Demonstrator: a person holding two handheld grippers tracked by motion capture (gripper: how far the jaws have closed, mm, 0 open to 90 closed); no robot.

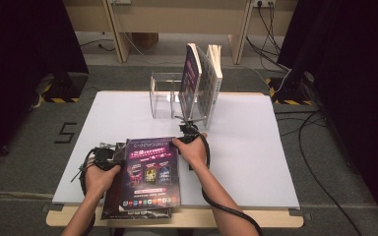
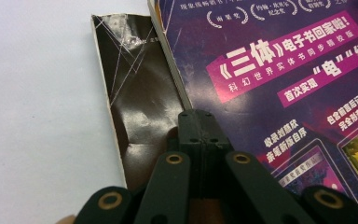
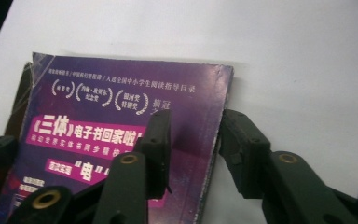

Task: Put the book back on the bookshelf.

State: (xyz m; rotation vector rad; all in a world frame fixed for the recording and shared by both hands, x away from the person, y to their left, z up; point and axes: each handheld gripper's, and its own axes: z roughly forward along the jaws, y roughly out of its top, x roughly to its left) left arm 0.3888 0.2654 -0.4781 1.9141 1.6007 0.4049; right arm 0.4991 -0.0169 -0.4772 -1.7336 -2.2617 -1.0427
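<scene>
A purple-covered book [image 1: 150,172] lies flat at the table's front, on top of a dark book [image 1: 111,199] that sticks out at its left. My left gripper [image 1: 109,157] is at the purple book's left edge. In the left gripper view its jaws are shut together, and the gripper [image 2: 198,116] touches the seam between the purple book [image 2: 279,70] and the dark cover [image 2: 135,93]. My right gripper [image 1: 187,132] is at the purple book's far right corner. It [image 3: 196,121] is open: one jaw is over the cover [image 3: 121,107], the other over the table beside the edge.
A clear acrylic stand [image 1: 162,96] sits at the back of the white table [image 1: 256,157]. Two books [image 1: 192,81] [image 1: 215,69] stand upright in its right end. Cables trail from both grippers towards the front edge.
</scene>
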